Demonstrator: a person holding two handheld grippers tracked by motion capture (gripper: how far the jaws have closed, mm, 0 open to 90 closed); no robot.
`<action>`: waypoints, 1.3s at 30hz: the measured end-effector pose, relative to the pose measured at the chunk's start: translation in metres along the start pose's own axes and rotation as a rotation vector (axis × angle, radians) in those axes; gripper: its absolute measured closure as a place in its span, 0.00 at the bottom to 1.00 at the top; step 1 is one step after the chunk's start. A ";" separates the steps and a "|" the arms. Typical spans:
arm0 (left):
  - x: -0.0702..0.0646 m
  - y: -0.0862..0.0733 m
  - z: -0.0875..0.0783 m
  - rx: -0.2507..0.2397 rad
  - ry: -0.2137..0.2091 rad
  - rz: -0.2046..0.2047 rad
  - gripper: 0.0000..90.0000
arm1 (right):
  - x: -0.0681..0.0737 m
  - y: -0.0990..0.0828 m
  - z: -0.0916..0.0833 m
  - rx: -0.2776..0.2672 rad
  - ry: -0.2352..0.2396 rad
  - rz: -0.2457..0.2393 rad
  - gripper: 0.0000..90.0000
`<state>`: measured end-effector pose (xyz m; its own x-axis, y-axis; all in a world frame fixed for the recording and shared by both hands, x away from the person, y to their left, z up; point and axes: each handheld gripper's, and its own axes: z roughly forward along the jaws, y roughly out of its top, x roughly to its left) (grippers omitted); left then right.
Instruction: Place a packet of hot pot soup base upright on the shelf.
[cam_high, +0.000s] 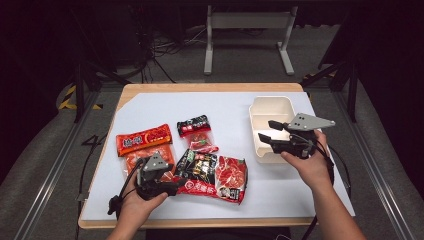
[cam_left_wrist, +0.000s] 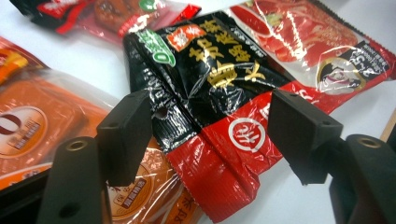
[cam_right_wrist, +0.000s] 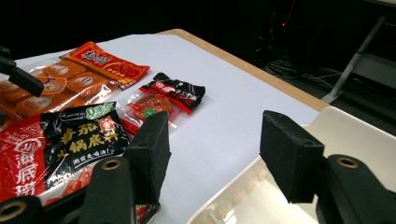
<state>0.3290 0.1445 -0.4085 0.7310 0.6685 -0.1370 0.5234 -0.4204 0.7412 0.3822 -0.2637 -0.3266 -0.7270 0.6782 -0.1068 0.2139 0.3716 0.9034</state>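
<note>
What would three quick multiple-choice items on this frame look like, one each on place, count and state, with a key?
1. Where on the white table sheet does the cream plastic box sit?
A. near the person's left gripper
B. at the right side, by the right gripper
C. on top of the packets

2. How many sealed food packets lie on the sheet?
A. three
B. five
C. one

3. How do the jaws of the left gripper stand at the black-and-red glossy sauce packet?
A. clamped shut on it
B. apart, at either side of its near end
C. shut, away from it

Key:
1 B, the high view shows the box at the right with the right gripper over its rim.
2 A, the orange packet, the small red-and-black packet and the sauce packet.
3 B, the left gripper view shows a gap at each pad.
</note>
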 end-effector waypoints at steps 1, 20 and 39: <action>0.000 0.000 0.001 0.000 -0.014 0.003 0.34 | 0.000 0.000 0.000 0.003 0.001 0.000 0.48; 0.007 -0.003 0.026 0.128 -0.043 -0.045 0.54 | 0.005 -0.001 0.006 0.026 0.002 -0.019 0.46; -0.001 -0.002 0.039 0.148 -0.049 -0.095 0.85 | 0.009 -0.001 0.010 0.038 0.000 -0.035 0.45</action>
<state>0.3443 0.1206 -0.4355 0.6936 0.6806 -0.2359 0.6472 -0.4452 0.6188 0.3817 -0.2517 -0.3327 -0.7346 0.6644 -0.1377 0.2132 0.4186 0.8828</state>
